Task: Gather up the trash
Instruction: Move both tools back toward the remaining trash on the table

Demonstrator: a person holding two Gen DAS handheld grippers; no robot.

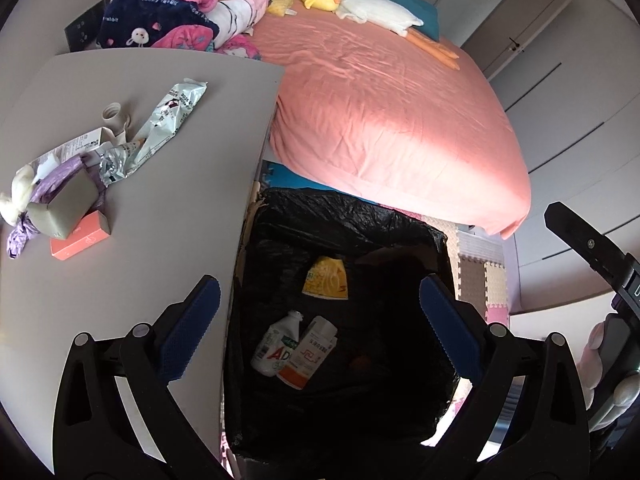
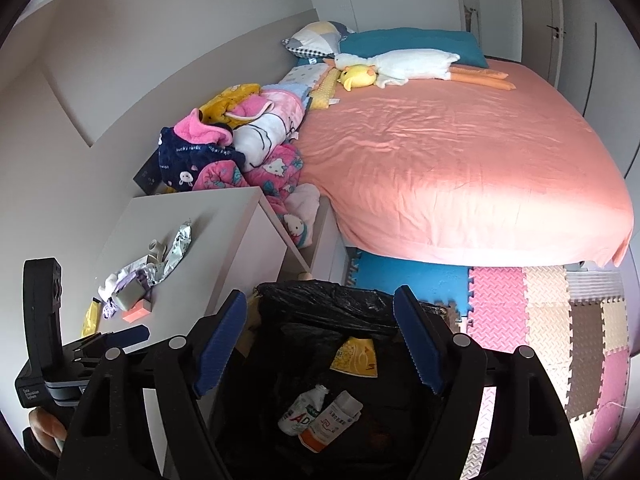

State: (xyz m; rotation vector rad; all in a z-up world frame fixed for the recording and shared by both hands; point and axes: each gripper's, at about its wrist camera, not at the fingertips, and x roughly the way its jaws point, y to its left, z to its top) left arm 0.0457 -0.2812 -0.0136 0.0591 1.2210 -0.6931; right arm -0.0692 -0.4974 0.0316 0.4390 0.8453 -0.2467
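Observation:
A bin lined with a black bag stands on the floor beside a grey table. In it lie a yellow paper cup, a white bottle and a white-and-orange box. My left gripper hangs open over the bin, nothing between its blue pads. My right gripper is also open and empty above the bin. On the table lie a silver wrapper, a grey box, an orange box, a purple bag and a small cup.
A bed with a pink sheet stands behind the bin, with plush toys and a pile of clothes. Foam floor mats cover the floor to the right. Wardrobe doors line the far side.

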